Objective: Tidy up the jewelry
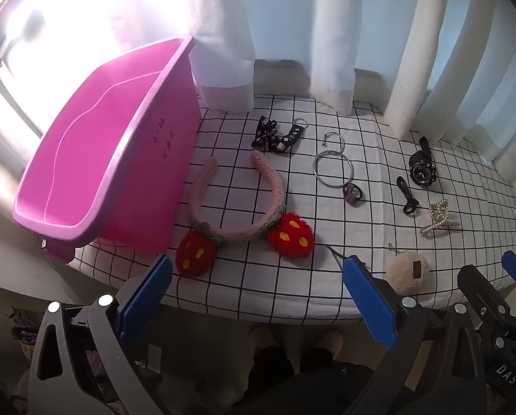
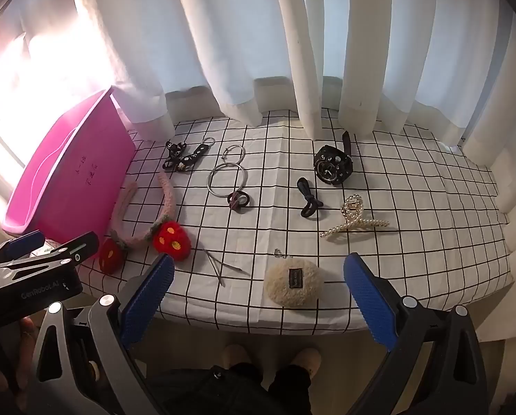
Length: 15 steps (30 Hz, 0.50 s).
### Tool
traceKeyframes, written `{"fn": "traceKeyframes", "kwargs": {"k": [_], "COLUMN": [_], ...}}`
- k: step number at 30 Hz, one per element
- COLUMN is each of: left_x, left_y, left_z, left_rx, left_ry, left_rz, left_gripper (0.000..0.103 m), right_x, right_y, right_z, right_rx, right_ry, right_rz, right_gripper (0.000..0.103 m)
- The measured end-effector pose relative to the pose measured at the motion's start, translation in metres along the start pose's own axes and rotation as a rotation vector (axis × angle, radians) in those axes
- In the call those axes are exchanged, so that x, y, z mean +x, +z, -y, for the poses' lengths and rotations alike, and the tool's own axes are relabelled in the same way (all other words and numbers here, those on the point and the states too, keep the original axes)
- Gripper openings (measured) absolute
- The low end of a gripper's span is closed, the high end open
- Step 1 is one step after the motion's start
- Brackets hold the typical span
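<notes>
A pink plastic bin (image 1: 95, 173) (image 2: 67, 180) stands at the left of a checked tablecloth (image 2: 396, 207). Spread on the cloth are a pink fuzzy headband with red strawberries (image 1: 244, 214) (image 2: 161, 221), silver hoops (image 1: 332, 169) (image 2: 226, 176), a black watch (image 1: 422, 169) (image 2: 332, 167), a pearl claw clip (image 1: 437, 218) (image 2: 354, 218), a cream fluffy pouch (image 1: 408, 273) (image 2: 294, 285), black straps (image 1: 275, 135) (image 2: 185, 155), hair ties (image 2: 238, 202) and thin metal pins (image 2: 219, 264). My left gripper (image 1: 258, 269) is open and empty above the table's near edge. My right gripper (image 2: 258, 273) is open and empty above the pouch.
White curtains (image 2: 258, 52) hang along the table's far edge and touch the cloth. The near table edge (image 2: 258, 325) drops to the floor, where the person's feet (image 2: 271, 356) show. Bright window light falls on the left side.
</notes>
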<state>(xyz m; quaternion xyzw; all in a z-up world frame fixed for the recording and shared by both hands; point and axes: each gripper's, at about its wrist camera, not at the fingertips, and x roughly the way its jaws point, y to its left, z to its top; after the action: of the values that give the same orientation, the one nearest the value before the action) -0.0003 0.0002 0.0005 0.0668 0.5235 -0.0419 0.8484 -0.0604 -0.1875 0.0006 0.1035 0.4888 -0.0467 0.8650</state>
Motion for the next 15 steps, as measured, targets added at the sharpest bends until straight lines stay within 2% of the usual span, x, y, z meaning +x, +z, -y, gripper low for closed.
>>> {"fn": "traceKeyframes", "kwargs": {"k": [15], "left_x": [0.0012], "left_y": [-0.0021], "left_z": [-0.0035], "left_rx": [0.006], "left_ry": [0.007], "left_rz": [-0.005], "left_gripper": [0.097], "right_x": [-0.0029], "right_y": [0.0011], "right_z": [0.0034], "right_rx": [0.0], "right_ry": [-0.002], "right_rz": [0.0], "right_gripper": [0.094]}}
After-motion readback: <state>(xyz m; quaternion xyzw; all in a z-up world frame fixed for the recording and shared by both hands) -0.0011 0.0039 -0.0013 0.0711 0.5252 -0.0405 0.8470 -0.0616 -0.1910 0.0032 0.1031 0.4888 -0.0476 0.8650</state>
